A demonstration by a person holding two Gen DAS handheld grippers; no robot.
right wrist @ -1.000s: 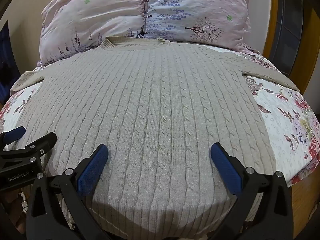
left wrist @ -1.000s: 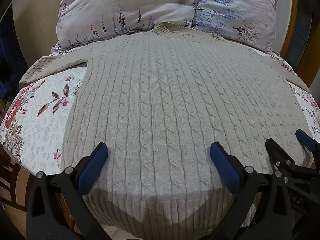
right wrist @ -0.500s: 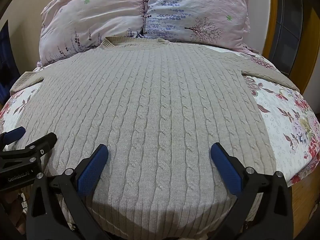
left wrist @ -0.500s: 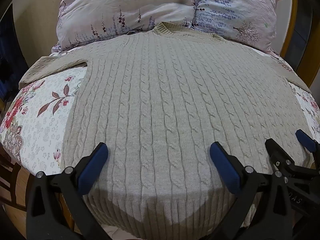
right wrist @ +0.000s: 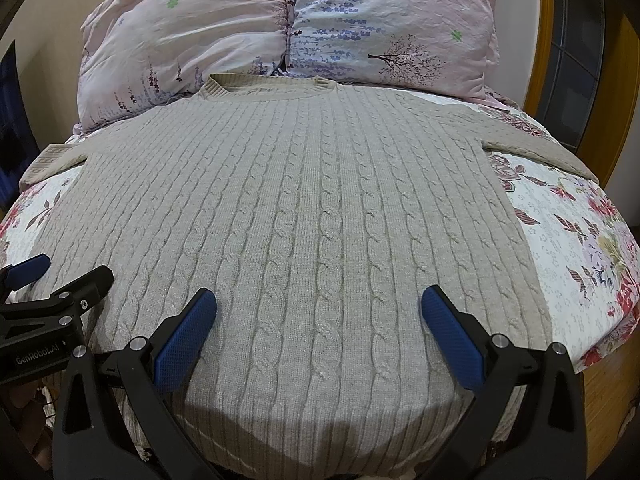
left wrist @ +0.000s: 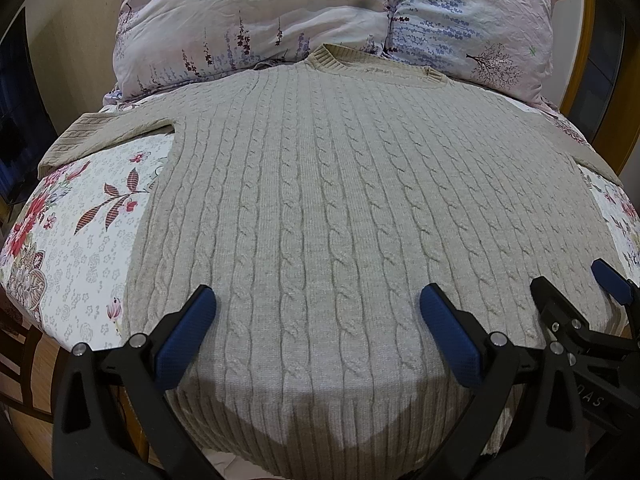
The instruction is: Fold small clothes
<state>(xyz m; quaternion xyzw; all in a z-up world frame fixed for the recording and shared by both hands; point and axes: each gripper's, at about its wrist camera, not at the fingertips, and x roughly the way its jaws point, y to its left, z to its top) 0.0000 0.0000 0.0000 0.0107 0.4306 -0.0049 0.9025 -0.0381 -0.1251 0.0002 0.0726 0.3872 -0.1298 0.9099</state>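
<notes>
The beige cable-knit sweater point(left wrist: 340, 216) lies flat on the bed point(left wrist: 80, 240), collar toward the pillows point(right wrist: 280, 32). Soft, thick, floppy knit; pinch its hem. Both hand-held grippers point(left wrist: 316, 320) point(right wrist: 318, 320) gape empty.

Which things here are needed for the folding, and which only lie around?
For the job:
- beige cable-knit sweater, spread flat on the bed
- left gripper, open
- right gripper, open

Only lying about:
- two floral pillows beyond the collar
- floral bedsheet
</notes>
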